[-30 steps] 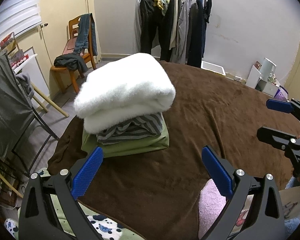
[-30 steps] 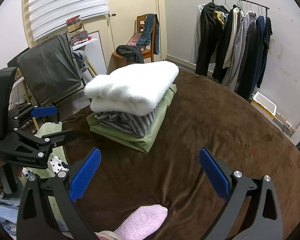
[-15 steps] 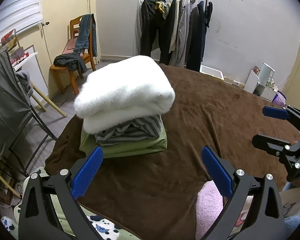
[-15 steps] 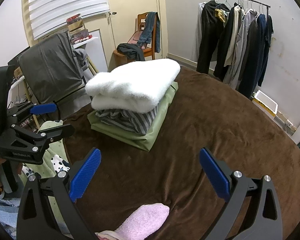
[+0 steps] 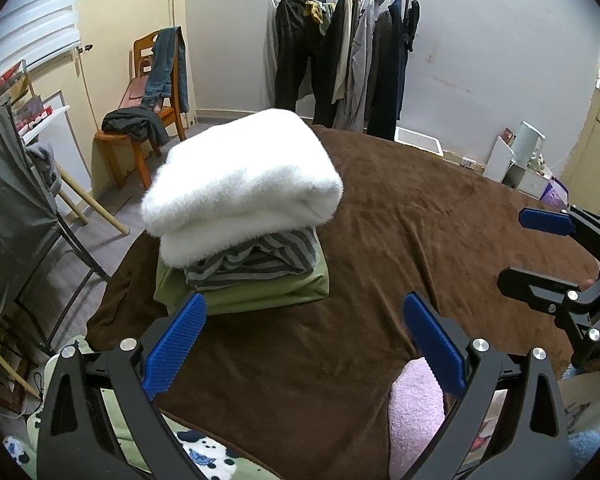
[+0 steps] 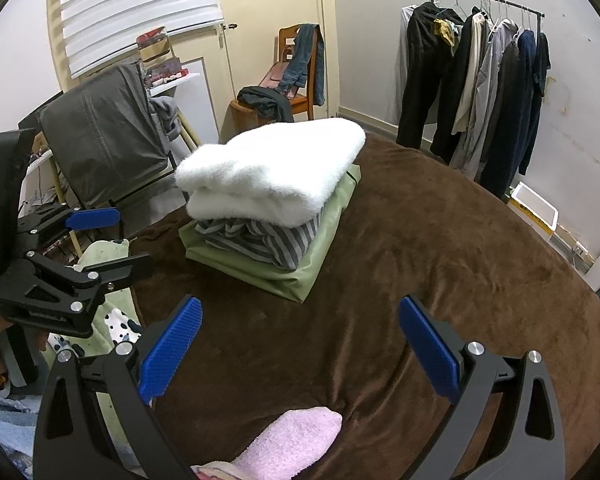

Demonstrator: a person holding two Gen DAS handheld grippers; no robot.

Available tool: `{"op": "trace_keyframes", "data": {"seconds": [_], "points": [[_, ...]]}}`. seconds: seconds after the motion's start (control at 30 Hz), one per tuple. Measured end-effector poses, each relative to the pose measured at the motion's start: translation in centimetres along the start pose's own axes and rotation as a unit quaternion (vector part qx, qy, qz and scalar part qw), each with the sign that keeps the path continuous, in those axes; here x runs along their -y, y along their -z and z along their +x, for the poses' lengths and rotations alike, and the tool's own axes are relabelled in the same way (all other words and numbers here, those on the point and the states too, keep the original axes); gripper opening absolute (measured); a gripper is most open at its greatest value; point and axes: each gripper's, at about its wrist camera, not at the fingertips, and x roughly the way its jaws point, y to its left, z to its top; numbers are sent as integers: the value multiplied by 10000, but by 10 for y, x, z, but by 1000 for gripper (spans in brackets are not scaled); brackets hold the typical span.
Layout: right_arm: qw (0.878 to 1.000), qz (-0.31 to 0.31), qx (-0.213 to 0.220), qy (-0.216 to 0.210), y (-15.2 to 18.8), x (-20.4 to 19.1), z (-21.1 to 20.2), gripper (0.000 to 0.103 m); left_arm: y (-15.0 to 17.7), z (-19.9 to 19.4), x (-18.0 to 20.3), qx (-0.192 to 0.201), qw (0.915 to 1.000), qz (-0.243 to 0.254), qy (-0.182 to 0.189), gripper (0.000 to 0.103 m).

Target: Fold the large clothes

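A folded stack sits on the brown bed cover (image 5: pixel 420 216): a fluffy white garment (image 5: pixel 240 184) on top, a grey striped piece (image 5: pixel 260 260) under it, a green one (image 5: pixel 260 296) at the bottom. In the right wrist view the white garment (image 6: pixel 272 168), striped piece (image 6: pixel 268 240) and green piece (image 6: pixel 320 240) lie ahead and left. My left gripper (image 5: pixel 304 340) is open and empty just short of the stack. My right gripper (image 6: pixel 300 344) is open and empty over bare cover. A pink fluffy item (image 5: pixel 416 412) lies near the bed's front edge, pink item (image 6: pixel 292 440).
A clothes rack (image 5: pixel 352 52) with dark garments stands at the back wall. A wooden chair (image 5: pixel 148 120) with jeans is back left, a grey drying frame (image 6: pixel 100 140) on the left. A green spotted cloth (image 6: pixel 112 312) lies by the bed's edge.
Both grippers drew back and rose slightly; the stack sits a little farther off. Both stayed open and empty.
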Motion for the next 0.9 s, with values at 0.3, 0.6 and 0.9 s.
{"op": "trace_keyframes", "data": {"seconds": [0.3, 0.6, 0.9], "points": [[10000, -9, -5, 1, -1, -1, 0, 97, -1, 0, -2, 52, 10000, -24, 9, 97], [10000, -12, -18, -2, -1, -2, 1, 97, -1, 2, -2, -2, 10000, -36, 44, 97], [10000, -4, -38, 1, 1, -4, 2, 97, -3, 3, -6, 41, 10000, -43, 77, 97]]}}
